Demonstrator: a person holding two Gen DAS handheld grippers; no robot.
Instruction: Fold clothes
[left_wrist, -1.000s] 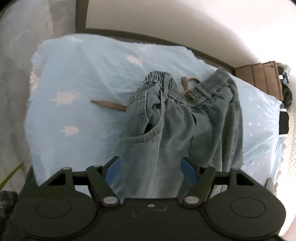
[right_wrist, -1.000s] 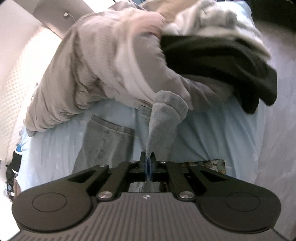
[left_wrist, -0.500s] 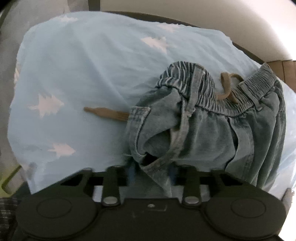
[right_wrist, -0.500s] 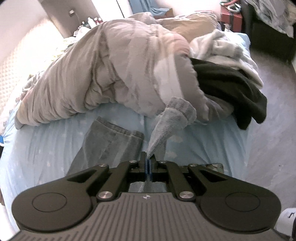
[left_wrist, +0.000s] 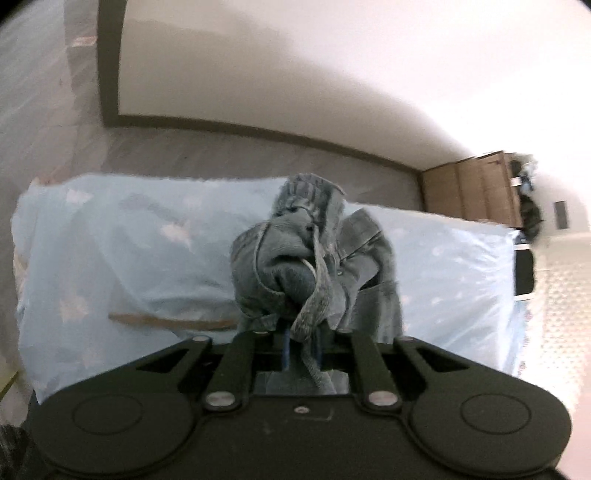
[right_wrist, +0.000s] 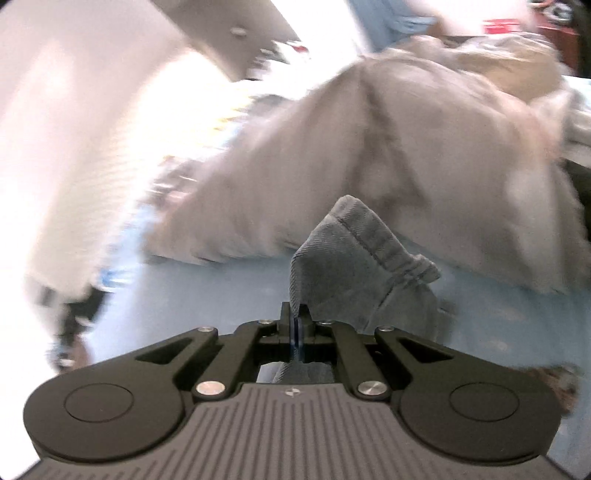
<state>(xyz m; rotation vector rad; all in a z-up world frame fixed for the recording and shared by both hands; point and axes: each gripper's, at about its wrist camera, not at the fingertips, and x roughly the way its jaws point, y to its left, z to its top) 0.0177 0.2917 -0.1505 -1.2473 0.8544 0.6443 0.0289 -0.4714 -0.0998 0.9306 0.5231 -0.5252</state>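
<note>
The blue denim jeans (left_wrist: 295, 266) hang bunched at the waistband end above the light blue bed sheet (left_wrist: 129, 258). My left gripper (left_wrist: 301, 339) is closing on that bunch, with denim pinched between its pads and lifted. A tan drawstring (left_wrist: 166, 319) trails to the left over the sheet. In the right wrist view, my right gripper (right_wrist: 296, 325) is shut on a hemmed jeans leg (right_wrist: 354, 258), which rises in a fold just past the fingertips above the sheet (right_wrist: 184, 295).
A big grey-beige duvet (right_wrist: 406, 147) is heaped on the bed right behind the held leg. Beyond the bed's far edge lie grey floor (left_wrist: 184, 155), a dark baseboard and a white wall. A brown cabinet (left_wrist: 472, 188) stands at the right.
My left gripper went from open over the flat jeans to closed on the waistband area, then lifted it off the sheet. My right gripper rose and swung, still holding the leg.
</note>
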